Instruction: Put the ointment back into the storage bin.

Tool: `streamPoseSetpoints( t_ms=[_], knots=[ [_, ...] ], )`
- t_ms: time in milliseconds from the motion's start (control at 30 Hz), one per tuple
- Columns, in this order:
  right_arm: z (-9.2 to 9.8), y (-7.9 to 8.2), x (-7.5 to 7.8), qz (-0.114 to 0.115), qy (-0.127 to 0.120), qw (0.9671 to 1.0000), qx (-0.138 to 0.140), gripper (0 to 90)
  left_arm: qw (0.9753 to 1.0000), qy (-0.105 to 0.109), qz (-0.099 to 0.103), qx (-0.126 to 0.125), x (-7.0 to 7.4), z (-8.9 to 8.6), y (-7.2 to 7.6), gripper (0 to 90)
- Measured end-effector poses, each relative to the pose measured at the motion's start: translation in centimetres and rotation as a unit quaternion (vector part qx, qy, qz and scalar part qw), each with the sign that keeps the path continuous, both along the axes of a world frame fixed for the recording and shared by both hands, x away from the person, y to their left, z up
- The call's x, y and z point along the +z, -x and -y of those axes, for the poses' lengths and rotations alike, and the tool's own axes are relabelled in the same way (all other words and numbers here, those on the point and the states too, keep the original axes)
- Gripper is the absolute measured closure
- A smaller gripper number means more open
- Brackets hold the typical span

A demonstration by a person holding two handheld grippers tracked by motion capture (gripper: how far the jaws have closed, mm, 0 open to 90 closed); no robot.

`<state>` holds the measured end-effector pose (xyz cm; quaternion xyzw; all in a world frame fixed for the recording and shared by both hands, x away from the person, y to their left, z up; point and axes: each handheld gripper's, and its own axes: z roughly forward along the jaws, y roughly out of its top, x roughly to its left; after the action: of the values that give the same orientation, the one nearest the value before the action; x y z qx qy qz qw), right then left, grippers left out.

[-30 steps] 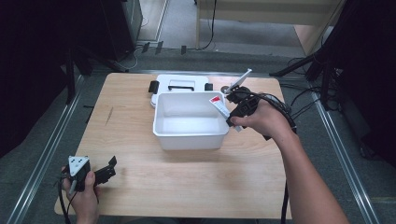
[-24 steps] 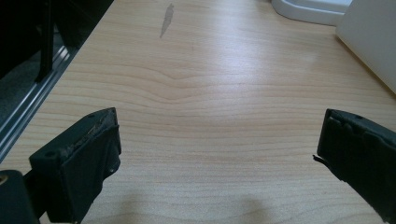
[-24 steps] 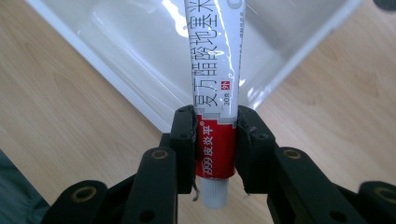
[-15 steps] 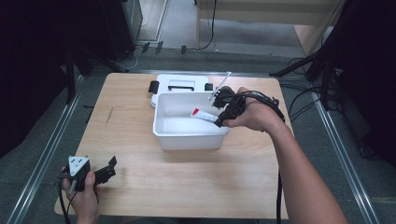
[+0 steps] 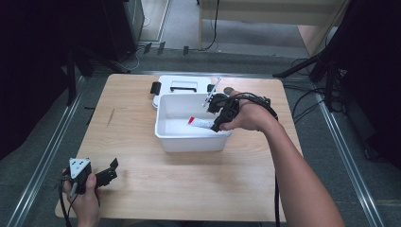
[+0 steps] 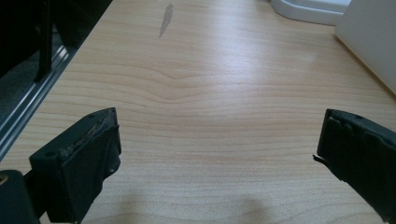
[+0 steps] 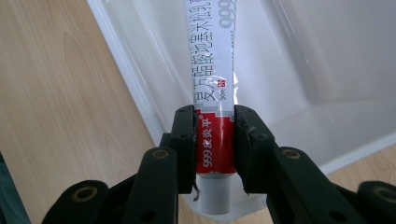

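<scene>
gripping a red-and-white ointment tube (image 7: pixel 214 116) near its cap end, the clenched right tongs (image 7: pixel 214 140) hold it over the white bin (image 5: pixel 189 139); released early, it could catch the near rim and tumble onto the tabletop (image 5: pixel 203 184); left tongs (image 6: pixel 217 154) gape, empty.

The tube (image 7: pixel 214 98) is white with grey lettering along its length, a red band near the cap end carrying white print, and a white cap. The bin (image 5: pixel 194 139) is plain white, as is the lid (image 5: pixel 182 85) behind it, which has black clips. The tabletop (image 6: pixel 201 93) is pale wood with fine grain and a grey smudge. Both claws are black.
</scene>
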<state>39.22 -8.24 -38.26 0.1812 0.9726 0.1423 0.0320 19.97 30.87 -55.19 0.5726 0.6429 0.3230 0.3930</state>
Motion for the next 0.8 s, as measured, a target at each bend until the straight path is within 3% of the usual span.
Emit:
streamPoseSetpoints(
  t_ms=[800],
  knots=[
    [-0.8, -1.5, -3.9, -0.025, 0.058, 0.9978, 0.018, 72.0, 1.0000, -0.001, -0.003, -0.001, 0.0, 0.0, 0.0, 0.1]
  ],
)
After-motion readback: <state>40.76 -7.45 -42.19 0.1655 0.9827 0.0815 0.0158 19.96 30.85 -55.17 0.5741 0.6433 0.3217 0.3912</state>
